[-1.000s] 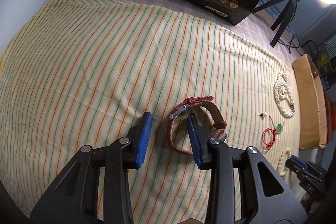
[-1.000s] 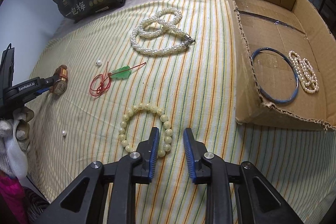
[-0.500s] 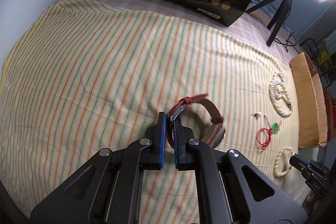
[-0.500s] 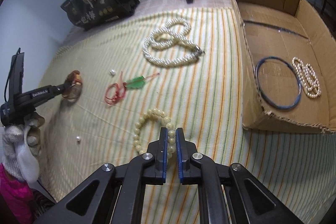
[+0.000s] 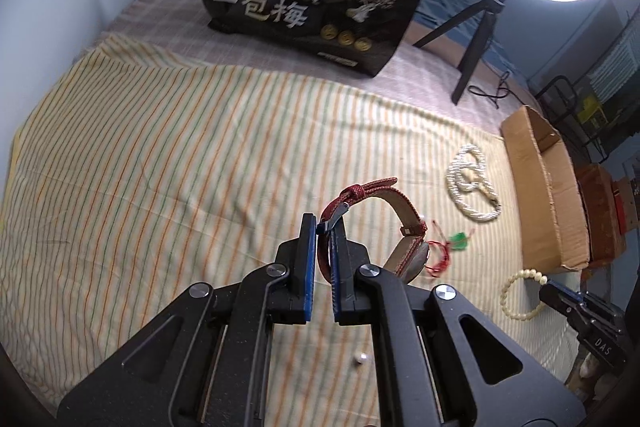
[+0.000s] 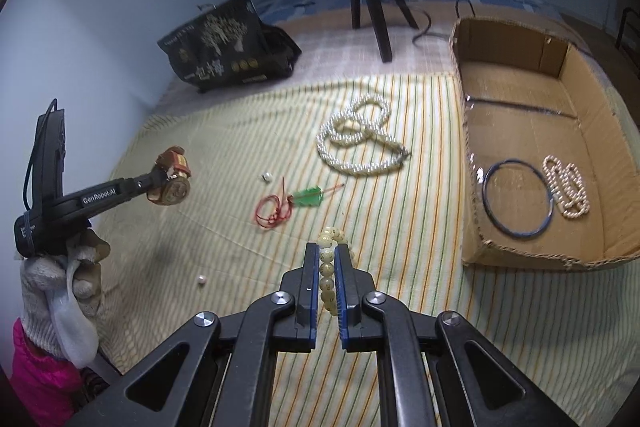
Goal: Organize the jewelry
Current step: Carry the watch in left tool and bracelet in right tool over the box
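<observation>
- Our right gripper (image 6: 327,277) has its jaws closed on the cream beaded bracelet (image 6: 329,267), which hangs clear of the yellow striped bed cover (image 6: 420,247).
- The open brown cardboard box (image 6: 520,259) lies to the right of those jaws and just ahead, its near wall the closest part; a blue ring bangle (image 6: 518,198) and small pearl strand (image 6: 567,191) already lie inside.
- Our left gripper (image 5: 324,263) has its jaws clamped on the strap of the red-brown leather wristwatch (image 5: 400,227), lifted well off the cover; the box sits far to its right.
- We judge the right hand nearer, so it should reach the box first.
</observation>
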`<state>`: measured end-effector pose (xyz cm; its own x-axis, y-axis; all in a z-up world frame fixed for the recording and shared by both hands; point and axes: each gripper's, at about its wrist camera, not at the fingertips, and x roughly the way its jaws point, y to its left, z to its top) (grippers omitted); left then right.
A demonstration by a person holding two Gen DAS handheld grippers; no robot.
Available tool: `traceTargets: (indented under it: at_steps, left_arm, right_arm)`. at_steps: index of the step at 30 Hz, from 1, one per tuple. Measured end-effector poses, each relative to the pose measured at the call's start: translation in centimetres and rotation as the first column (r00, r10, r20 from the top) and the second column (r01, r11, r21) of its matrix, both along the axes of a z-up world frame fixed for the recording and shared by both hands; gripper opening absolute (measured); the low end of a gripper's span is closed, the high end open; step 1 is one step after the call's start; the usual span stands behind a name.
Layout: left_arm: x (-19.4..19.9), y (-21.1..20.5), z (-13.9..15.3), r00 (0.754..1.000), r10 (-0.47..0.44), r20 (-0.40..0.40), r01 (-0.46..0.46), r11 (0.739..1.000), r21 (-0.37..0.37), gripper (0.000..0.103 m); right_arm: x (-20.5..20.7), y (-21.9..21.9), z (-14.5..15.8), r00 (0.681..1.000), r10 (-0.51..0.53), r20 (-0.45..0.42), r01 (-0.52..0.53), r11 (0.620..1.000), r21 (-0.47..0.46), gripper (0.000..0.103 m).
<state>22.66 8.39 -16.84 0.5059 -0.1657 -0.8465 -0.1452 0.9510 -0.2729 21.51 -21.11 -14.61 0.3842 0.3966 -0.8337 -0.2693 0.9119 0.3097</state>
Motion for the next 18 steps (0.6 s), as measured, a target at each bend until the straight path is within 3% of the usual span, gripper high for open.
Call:
traceTargets:
  at_steps: [18]
  left_arm:
    - [-0.9, -6.3, 4.2, 0.991, -0.11, 0.082, 0.113, 0.993, -0.038, 0.004]
  right_arm:
    - [-0.5, -3.9, 4.4, 0.992, -0.073, 0.103, 0.068, 0.996, 0.054, 0.005]
